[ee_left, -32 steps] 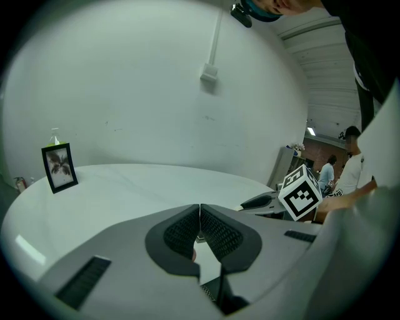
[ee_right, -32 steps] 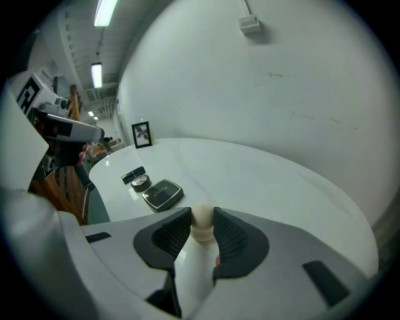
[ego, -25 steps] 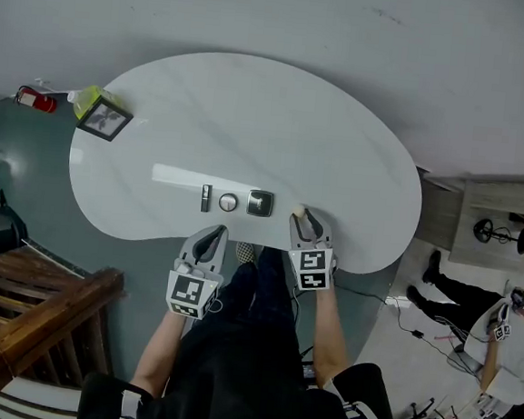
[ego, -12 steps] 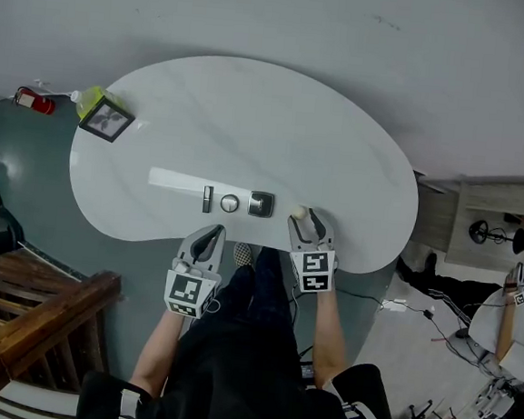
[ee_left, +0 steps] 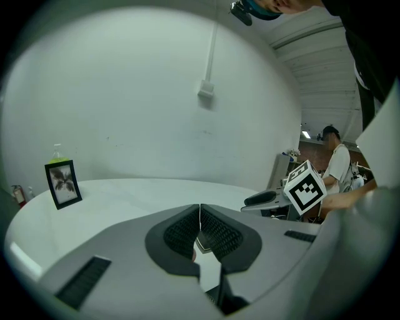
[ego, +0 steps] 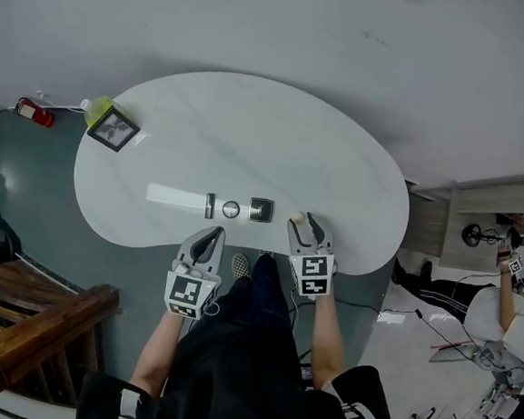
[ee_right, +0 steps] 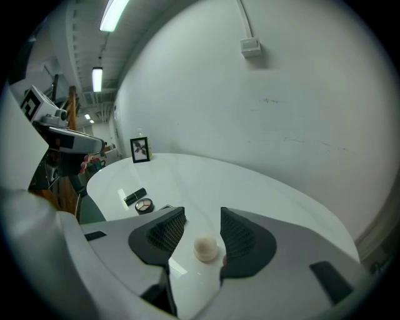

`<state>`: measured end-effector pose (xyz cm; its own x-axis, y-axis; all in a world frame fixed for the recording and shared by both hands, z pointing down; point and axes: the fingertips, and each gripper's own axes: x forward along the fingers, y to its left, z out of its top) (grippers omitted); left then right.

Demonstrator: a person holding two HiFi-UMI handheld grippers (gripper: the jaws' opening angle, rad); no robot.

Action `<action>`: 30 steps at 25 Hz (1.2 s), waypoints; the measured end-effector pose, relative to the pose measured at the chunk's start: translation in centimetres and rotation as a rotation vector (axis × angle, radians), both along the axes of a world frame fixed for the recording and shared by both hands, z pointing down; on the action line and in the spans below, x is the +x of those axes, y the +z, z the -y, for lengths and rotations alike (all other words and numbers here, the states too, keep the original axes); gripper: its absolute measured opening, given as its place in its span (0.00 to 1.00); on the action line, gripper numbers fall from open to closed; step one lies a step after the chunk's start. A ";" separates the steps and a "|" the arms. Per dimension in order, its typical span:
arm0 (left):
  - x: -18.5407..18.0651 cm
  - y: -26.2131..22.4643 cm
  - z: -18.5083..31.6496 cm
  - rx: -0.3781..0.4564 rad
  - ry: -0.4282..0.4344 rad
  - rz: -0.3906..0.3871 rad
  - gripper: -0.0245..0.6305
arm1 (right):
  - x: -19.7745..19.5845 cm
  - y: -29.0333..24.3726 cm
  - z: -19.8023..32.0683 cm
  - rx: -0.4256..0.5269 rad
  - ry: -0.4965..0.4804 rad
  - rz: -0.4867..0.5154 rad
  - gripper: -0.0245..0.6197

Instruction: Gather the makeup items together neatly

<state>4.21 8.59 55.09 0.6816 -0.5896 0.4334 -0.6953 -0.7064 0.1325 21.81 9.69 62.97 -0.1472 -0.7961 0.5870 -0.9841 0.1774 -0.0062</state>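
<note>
Surface: white kidney-shaped table (ego: 251, 130) against a pale wall, seen from above with the person at its 6 o'clock edge.
Background items: picture frame (ego: 114, 130) stands at the table's 10 o'clock rim, with a yellow-green bottle (ego: 94, 107) just behind it.
Makeup row: lipstick (ego: 209, 206), round compact (ego: 231, 210) and square compact (ego: 260, 209) lie close together in a line near the 6 o'clock edge. The lipstick is at the row's 9 o'clock end.
Sponge: cream egg-shaped sponge (ego: 297, 216) stands on the table just beside the square compact, at its 3 o'clock, a small gap between them.
Right arm: right forearm (ego: 329, 333) reaches in from 6 o'clock, with the tool tilted down toward the table.
Right gripper: right gripper (ee_right: 201, 228) is released and its jaws have just been opening. The sponge sits between them, touching neither pad, with bare table showing on both sides of it.
Left arm: left forearm (ego: 153, 359) comes up from 7 o'clock, pointing toward 12 o'clock.
Left gripper: left gripper (ee_left: 200, 215) is clenched, its jaw tips meeting with nothing held. It hovers at the table's 6 o'clock edge, with the lipstick and round compact near it at 12 o'clock.
</note>
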 end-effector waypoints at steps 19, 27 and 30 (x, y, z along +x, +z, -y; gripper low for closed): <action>-0.7 -6.9 -2.2 0.138 0.015 -0.055 0.07 | -1.2 -10.5 -2.4 0.223 0.044 -0.021 0.13; -1.8 -9.2 -4.4 0.193 0.017 -0.072 0.07 | -2.6 -13.8 -4.9 0.301 0.055 -0.042 0.10; -2.2 -9.8 -5.5 0.208 0.022 -0.075 0.07 | -3.4 -15.0 -6.1 0.315 0.046 -0.031 0.10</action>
